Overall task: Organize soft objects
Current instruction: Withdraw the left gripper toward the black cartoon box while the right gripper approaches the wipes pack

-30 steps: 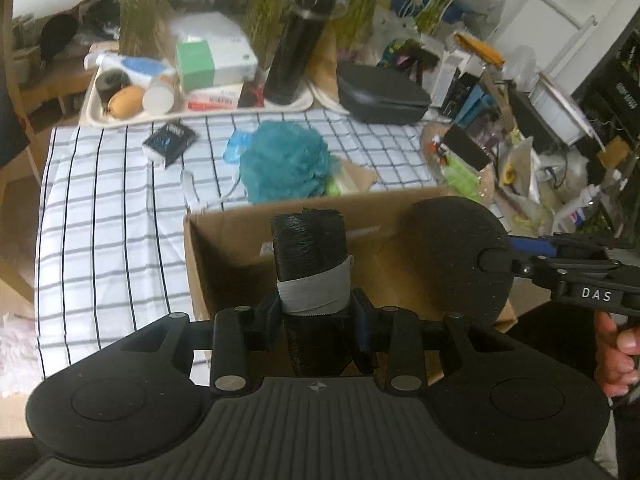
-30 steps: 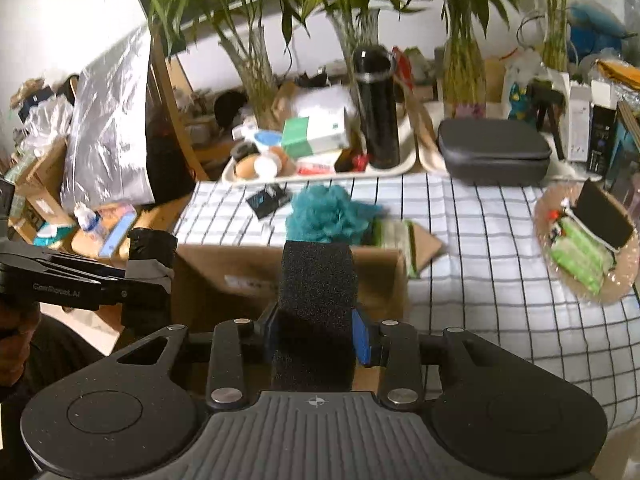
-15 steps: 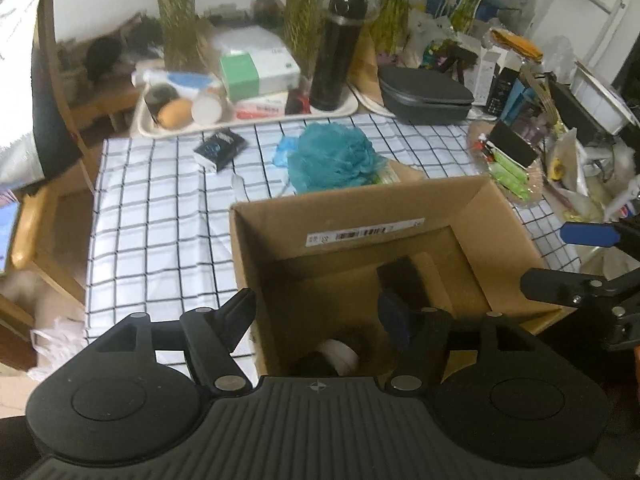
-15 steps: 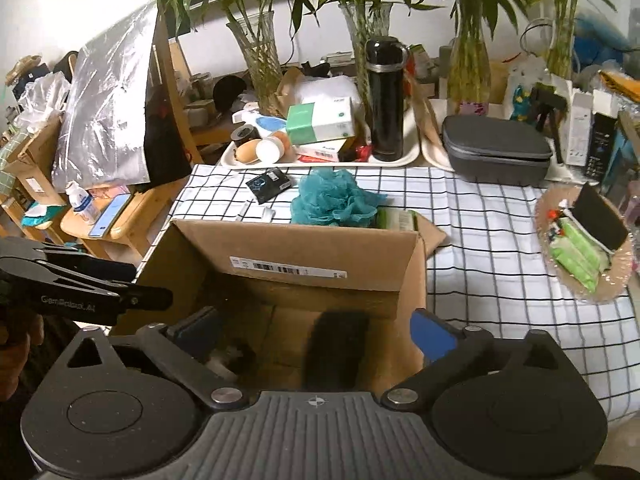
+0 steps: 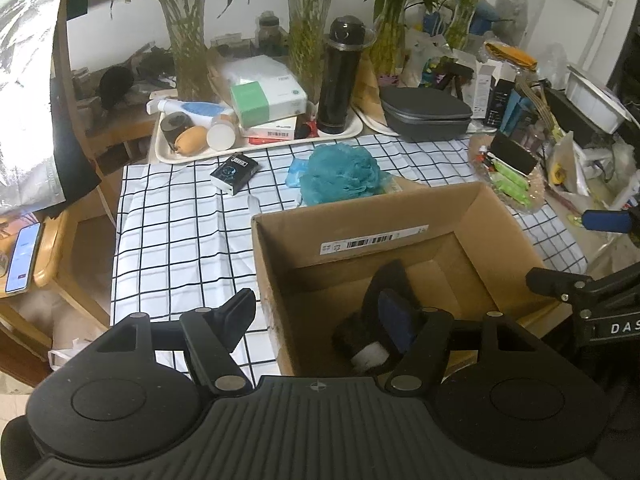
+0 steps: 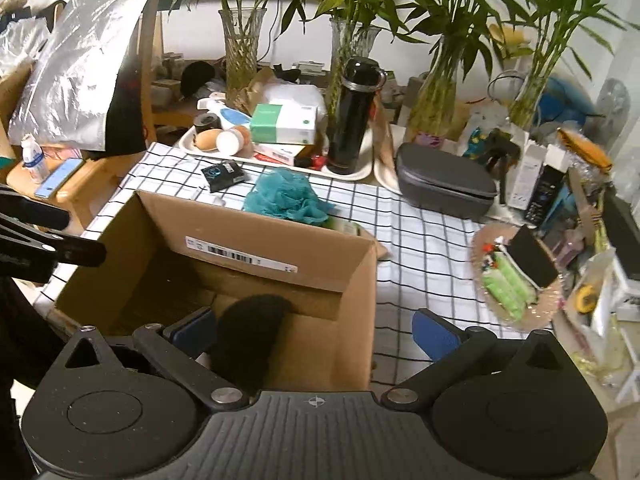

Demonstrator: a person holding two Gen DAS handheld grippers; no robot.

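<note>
An open cardboard box (image 5: 400,216) (image 6: 256,236) stands on the checked tablecloth. Inside lie a black foam roll with a white band (image 5: 362,344) and a black foam pad (image 6: 252,332). My left gripper (image 5: 320,312) is open and empty above the box's near left corner. My right gripper (image 6: 316,332) is open and empty above the box's near right corner. A teal bath pouf (image 5: 340,174) (image 6: 288,196) lies on the cloth just behind the box.
Behind the pouf, a tray (image 5: 264,140) holds a black flask (image 5: 340,76), a green-white box and small items. A grey case (image 5: 424,114) sits right of it. A small black box (image 5: 234,170) lies on the cloth. Clutter fills the right edge.
Both grippers opened and let their foam pieces drop into the box. Both then pulled back and up, the left shifting left and the right shifting right.
</note>
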